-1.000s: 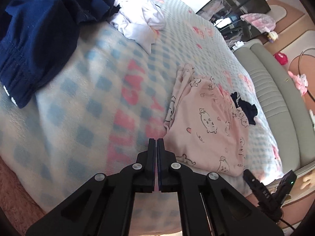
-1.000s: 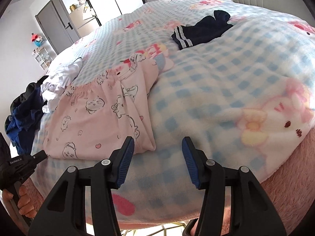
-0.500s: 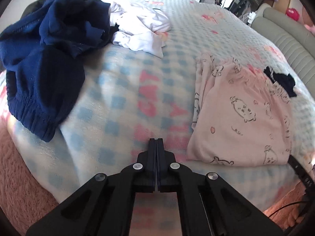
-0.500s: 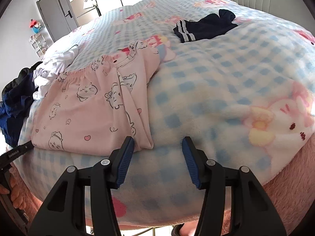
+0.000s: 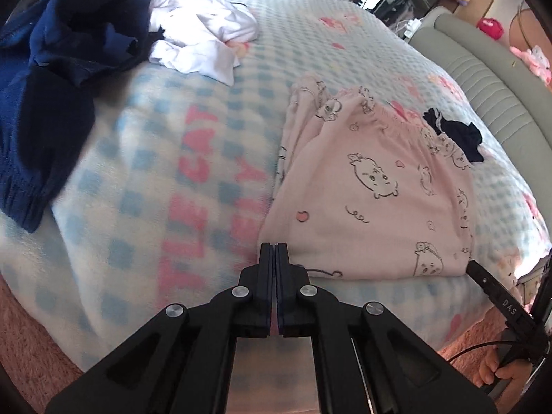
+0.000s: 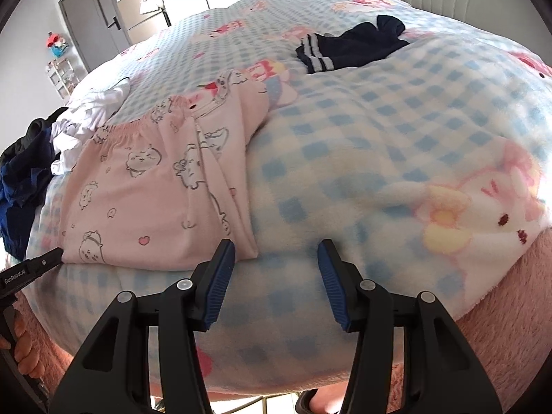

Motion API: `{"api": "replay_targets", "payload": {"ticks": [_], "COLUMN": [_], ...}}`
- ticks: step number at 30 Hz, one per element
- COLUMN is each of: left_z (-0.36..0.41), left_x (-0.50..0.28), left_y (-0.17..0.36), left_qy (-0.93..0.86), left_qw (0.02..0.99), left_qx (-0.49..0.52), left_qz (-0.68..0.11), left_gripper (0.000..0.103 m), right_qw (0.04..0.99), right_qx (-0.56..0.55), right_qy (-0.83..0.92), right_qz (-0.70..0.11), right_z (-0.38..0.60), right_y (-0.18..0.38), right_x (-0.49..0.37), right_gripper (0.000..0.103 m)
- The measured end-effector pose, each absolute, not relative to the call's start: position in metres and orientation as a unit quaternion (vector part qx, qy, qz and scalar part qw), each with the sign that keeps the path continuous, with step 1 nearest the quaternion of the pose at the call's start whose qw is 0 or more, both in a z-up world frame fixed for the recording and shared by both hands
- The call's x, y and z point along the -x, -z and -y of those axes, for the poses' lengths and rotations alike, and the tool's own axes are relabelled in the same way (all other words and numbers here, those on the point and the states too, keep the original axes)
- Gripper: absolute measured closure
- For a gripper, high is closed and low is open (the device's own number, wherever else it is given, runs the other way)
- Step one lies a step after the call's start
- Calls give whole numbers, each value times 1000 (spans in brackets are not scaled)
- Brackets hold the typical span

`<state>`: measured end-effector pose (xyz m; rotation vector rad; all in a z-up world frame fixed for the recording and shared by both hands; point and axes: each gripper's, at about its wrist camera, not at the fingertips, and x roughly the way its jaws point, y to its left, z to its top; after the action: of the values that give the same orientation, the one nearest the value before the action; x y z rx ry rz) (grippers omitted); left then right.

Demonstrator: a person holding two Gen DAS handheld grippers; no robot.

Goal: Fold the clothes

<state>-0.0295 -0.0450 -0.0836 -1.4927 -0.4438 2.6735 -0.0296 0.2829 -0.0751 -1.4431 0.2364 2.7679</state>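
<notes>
Right now your biggest liability is the bed point(image 6: 396, 158) itself: its fleecy checked blanket bulges and rolls off toward the near edge, and the pink pyjama trousers point(image 5: 372, 200) lie folded right at that edge, hem almost on the lip. If you drag them even a little toward yourself, I judge they could slide off over the drop.

Next, mind the heaps at the bed's far left corner. A navy garment point(image 5: 51, 79) is bunched there with a white garment point(image 5: 203, 41) against it, well apart from the trousers; a small dark sock point(image 6: 348, 48) lies toward the headboard side. None of these is in the way yet, but a wide sweeping fold could carry the pink cloth into them.

Then the cloth. It is thin, already doubled, and its layers are loose along the right side, so a pinch may take only the top layer, or catch blanket pile along with it, and the fold would pull askew.

Finally, your tongs. The left tongs point(image 5: 275, 258) are pressed together with nothing between them, tips just beside the near left corner of the trousers; they must spread before they can take anything. The right tongs point(image 6: 276, 269) stand spread, closing slightly, over bare blanket just beside the near right corner, holding nothing. Close there and you grab blanket.
</notes>
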Motion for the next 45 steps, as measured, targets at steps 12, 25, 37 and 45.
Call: {"api": "replay_targets", "payload": {"ticks": [12, 25, 37, 45], "left_z": [-30, 1, -1, 6], "left_x": [40, 38, 49, 44], "left_y": [62, 72, 97, 78], "left_qy": [-878, -857, -831, -839], "left_qw": [149, 205, 204, 223], "left_qx": [450, 438, 483, 449], "left_qz": [71, 179, 188, 212], "left_gripper": [68, 69, 69, 68], "right_qw": [-63, -138, -111, -200], "right_qx": [494, 520, 523, 467], "right_qy": [-862, -822, -828, -850], "right_qz": [-98, -187, -167, -134], "right_z": [-274, -271, -270, -241], "right_y": [75, 91, 85, 40], "right_x": [44, 82, 83, 103], "right_gripper": [52, 36, 26, 74]}}
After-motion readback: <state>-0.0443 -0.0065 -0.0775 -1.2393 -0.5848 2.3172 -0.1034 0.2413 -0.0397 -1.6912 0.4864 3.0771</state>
